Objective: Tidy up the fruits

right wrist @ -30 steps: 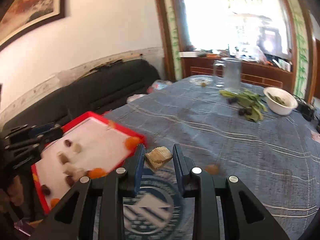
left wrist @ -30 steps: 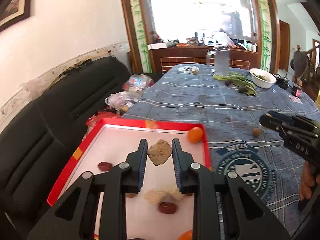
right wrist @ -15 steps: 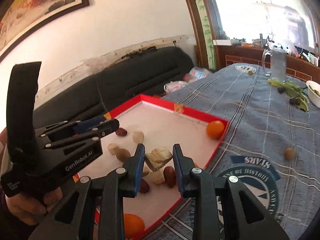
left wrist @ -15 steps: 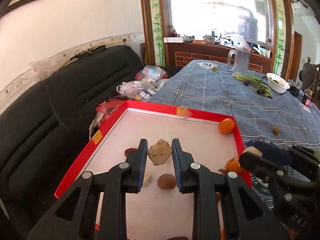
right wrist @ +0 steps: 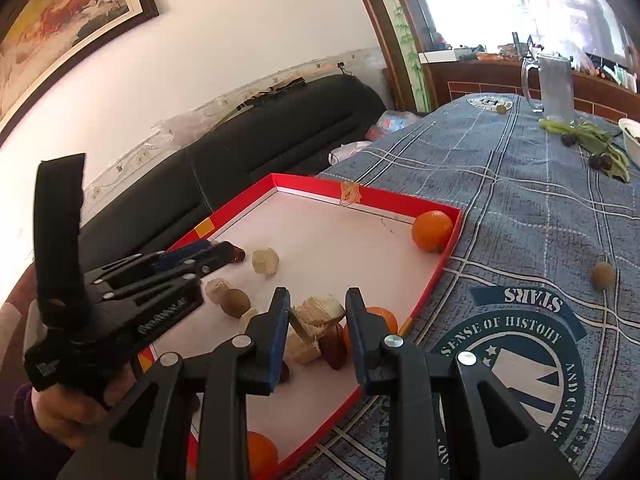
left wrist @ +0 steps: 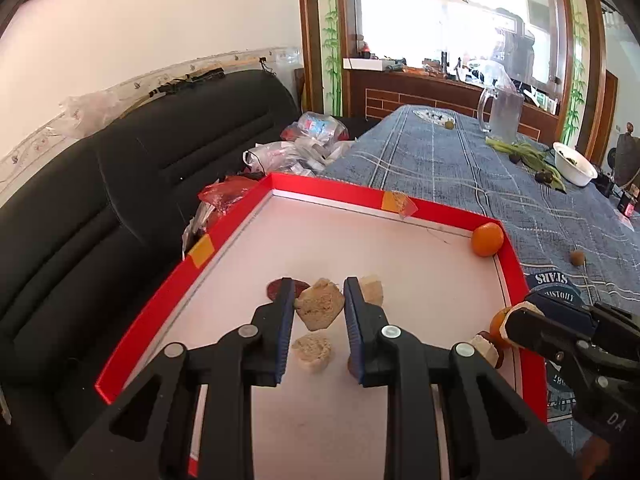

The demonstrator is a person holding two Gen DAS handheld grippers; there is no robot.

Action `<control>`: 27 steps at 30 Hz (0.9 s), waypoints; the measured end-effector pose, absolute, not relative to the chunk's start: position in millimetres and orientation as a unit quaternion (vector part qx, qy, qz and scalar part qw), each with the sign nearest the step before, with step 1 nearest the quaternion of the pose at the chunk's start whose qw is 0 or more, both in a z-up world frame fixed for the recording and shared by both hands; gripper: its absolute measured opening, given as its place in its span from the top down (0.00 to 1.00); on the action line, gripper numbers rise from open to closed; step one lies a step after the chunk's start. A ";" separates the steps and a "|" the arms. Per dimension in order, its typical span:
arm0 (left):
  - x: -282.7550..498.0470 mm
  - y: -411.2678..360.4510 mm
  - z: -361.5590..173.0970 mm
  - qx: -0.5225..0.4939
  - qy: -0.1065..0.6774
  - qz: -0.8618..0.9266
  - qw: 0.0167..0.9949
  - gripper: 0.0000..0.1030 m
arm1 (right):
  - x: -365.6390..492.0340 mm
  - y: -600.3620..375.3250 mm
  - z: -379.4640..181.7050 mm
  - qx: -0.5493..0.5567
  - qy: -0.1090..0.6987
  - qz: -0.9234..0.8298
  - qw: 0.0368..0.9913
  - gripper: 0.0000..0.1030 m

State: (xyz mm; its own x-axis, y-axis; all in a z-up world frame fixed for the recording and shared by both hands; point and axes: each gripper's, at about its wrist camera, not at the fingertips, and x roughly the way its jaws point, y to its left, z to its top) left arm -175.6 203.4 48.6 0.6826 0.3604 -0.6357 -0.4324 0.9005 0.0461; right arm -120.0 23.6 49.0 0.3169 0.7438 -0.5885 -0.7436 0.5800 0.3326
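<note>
Both grippers are gripping pale fruit chunks: the left gripper (left wrist: 318, 304) is pinching one chunk (left wrist: 319, 307), the right gripper (right wrist: 317, 312) another (right wrist: 318, 314), hovering over the red tray (left wrist: 440, 212). Several fruits are sitting inside already; a brown fruit (right wrist: 603, 275) is waiting on the tablecloth (right wrist: 520, 200).

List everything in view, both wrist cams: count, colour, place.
tray: 1, red rim, white floor, table edge by sofa
oranges: 3 visible, orange, in tray
tan chunks: several loose, beige, tray floor
dark red fruits: a few, tray floor
small brown fruit: 1, on tablecloth
tablecloth: 1, blue plaid
pitcher: 1, clear, far end
bowl: 1, white, far end
sofa: 1, black
left gripper: shut on tan chunk
right gripper: shut on tan chunk
</note>
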 end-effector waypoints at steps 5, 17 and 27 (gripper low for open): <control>-167.0 197.4 39.0 -0.046 0.348 0.210 0.912 0.74 | -120.3 28.6 45.0 -0.006 0.374 0.466 0.802 0.73; -163.0 193.2 30.8 -0.041 0.364 0.229 0.902 0.69 | -130.6 33.9 44.9 -0.033 0.369 0.477 0.797 0.55; -180.6 186.2 42.4 -0.044 0.333 0.234 0.912 0.18 | -113.8 -5.8 65.9 0.054 0.302 0.409 0.859 0.30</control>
